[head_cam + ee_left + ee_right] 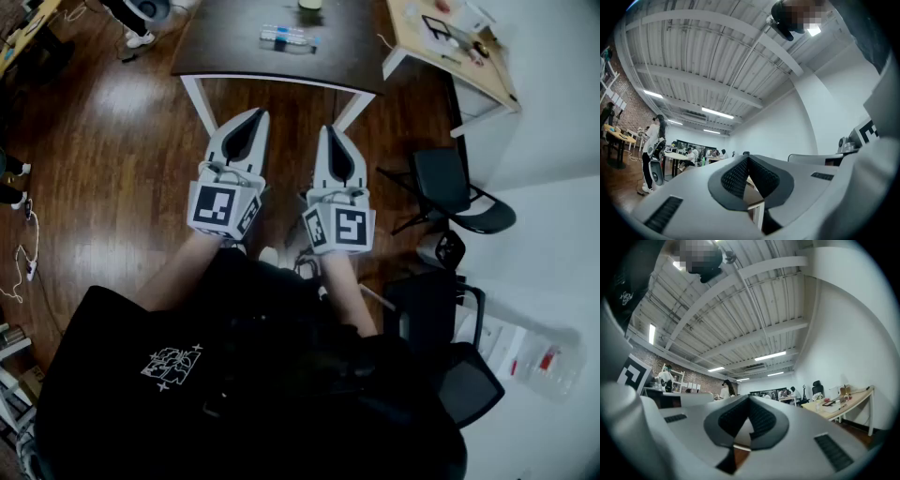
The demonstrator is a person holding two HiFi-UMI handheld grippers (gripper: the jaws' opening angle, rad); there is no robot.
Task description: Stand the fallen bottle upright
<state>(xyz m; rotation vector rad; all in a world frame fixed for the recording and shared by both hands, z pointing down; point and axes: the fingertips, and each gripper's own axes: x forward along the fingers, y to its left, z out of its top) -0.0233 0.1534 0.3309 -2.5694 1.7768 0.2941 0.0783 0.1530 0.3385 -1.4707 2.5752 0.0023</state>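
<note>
Fingers on your left gripper meet at the tips with nothing between them, and those of your right gripper are likewise closed and empty. You hold the 2 grippers side by side, tilted slightly upward, over the wooden floor and short of the dark counter. The fallen bottle lies on its side near the middle of that counter, well apart from both grippers and untouched. By the look of it, the task is not yet under way: both tools sit in a ready pose, aimed towards the counter. You will likely need to step closer and part 1 pair of fingers before reaching in, since a bottle lying flat may roll when nudged.
</note>
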